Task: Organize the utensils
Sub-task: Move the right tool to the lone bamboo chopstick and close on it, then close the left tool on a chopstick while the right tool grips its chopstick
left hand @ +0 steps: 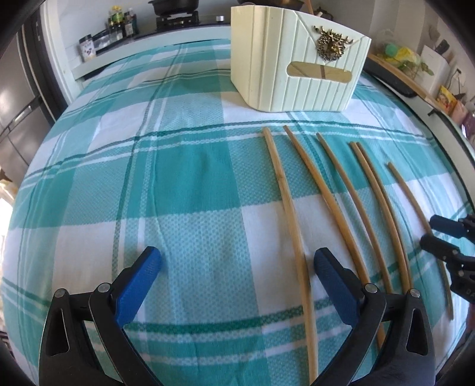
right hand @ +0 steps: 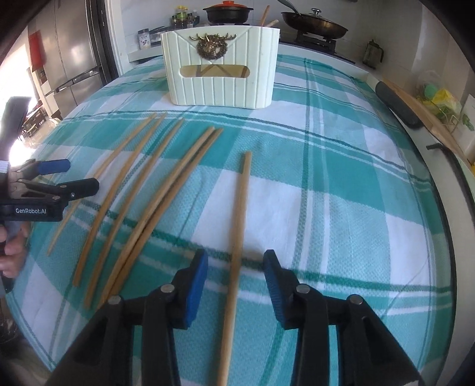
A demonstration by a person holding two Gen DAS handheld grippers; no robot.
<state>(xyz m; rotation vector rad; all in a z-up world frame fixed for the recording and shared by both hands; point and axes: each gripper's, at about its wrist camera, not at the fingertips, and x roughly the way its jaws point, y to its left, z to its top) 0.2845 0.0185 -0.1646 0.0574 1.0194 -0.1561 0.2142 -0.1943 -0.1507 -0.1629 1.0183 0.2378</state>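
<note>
Six chopsticks (right hand: 142, 190) lie on the worktop (right hand: 341, 207) before the holder (right hand: 221, 68); right tongs (right hand: 234, 267) part-open astride one, left tongs (left hand: 237, 261) wide, empty: centre before squeezing.

A home kitchen: gas stove (right hand: 314, 38) with a lidded pot (right hand: 227, 13) and pan (right hand: 314, 23), sauce bottles (left hand: 121, 23) beside it, steel fridge (right hand: 77, 50) at left, checked cloth (right hand: 326, 178) over the tabletop.
</note>
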